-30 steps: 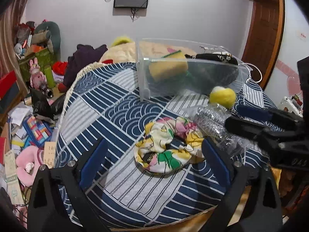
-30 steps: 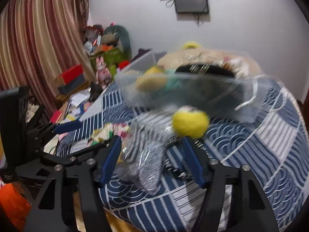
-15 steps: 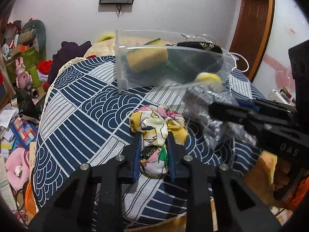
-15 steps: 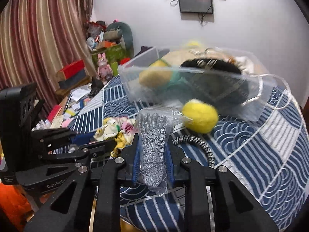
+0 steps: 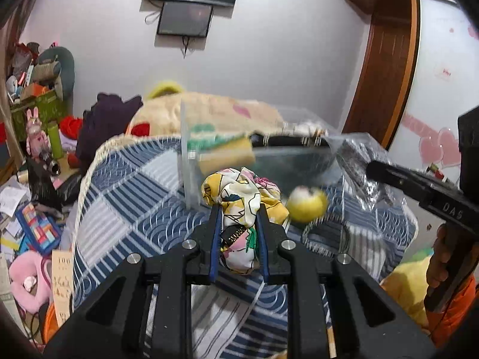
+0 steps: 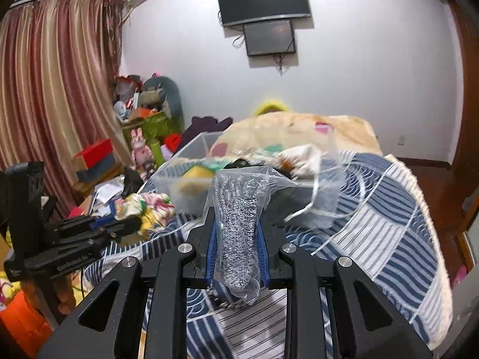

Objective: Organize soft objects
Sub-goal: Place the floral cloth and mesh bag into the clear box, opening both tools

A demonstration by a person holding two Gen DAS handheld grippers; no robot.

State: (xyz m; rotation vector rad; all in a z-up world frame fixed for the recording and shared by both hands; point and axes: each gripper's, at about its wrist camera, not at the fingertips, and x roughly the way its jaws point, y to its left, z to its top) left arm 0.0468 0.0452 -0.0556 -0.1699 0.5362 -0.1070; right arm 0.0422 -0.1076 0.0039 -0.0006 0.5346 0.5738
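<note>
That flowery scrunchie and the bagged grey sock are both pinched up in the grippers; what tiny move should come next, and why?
Probably carry both forward over the clear plastic bin and let go. The left gripper is shut on the floral scrunchie, the right gripper on the bagged grey sock. Both are off the quilt, and the bin just ahead already holds a yellow sponge.

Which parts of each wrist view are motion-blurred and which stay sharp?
Left wrist: clear bin, yellow ball and quilt smeared; floral scrunchie in left gripper sharp. Right wrist: bin and quilt blurred; bagged grey sock in right gripper crisp.
</note>
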